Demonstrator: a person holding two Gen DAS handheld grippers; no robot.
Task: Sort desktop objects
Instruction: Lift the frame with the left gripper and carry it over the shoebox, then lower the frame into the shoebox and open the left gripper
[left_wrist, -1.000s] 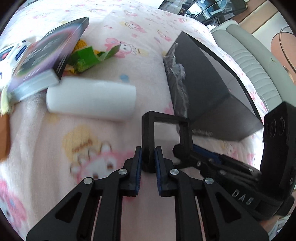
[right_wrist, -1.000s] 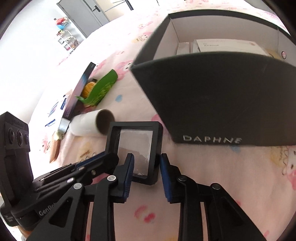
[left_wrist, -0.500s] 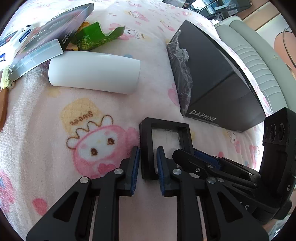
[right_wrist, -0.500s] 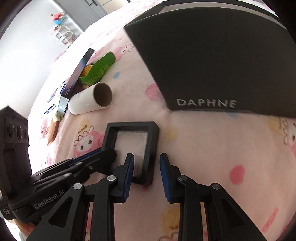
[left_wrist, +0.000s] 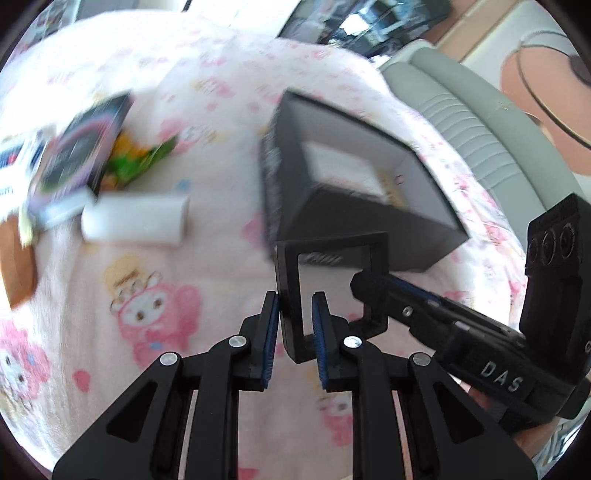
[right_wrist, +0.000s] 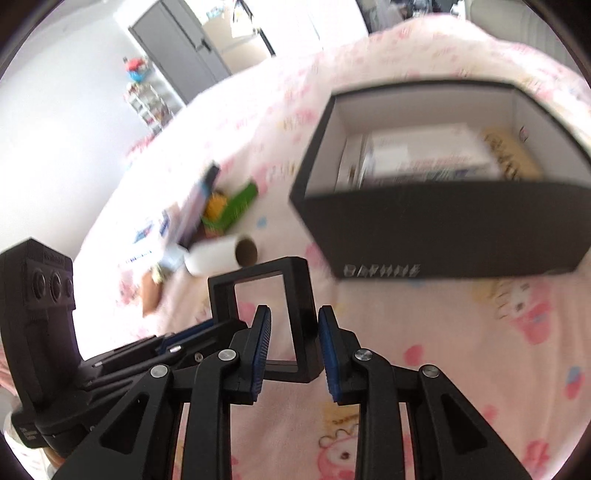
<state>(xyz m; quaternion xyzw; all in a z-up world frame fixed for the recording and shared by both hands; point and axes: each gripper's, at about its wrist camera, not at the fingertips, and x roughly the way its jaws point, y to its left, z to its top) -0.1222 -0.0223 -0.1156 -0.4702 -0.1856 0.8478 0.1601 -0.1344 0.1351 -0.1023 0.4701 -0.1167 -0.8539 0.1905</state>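
A black square frame with a clear window (left_wrist: 332, 288) (right_wrist: 266, 314) is held in the air above the pink blanket by both grippers. My left gripper (left_wrist: 295, 332) is shut on its left bar. My right gripper (right_wrist: 293, 347) is shut on its right bar. The open black box (left_wrist: 354, 206) (right_wrist: 443, 221) with a white inside stands just beyond the frame. It holds white packets and a tan item (right_wrist: 509, 158).
A white paper roll (left_wrist: 135, 221) (right_wrist: 221, 256) lies left of the box. Behind it are a dark book (left_wrist: 85, 147), a green wrapper (left_wrist: 147, 162) (right_wrist: 236, 206) and white packets (left_wrist: 14, 166). A grey sofa edge (left_wrist: 480, 122) lies to the right.
Both grippers have lifted the frame off the blanket and raised it toward the box. The box's inside has come into view in both wrist views.
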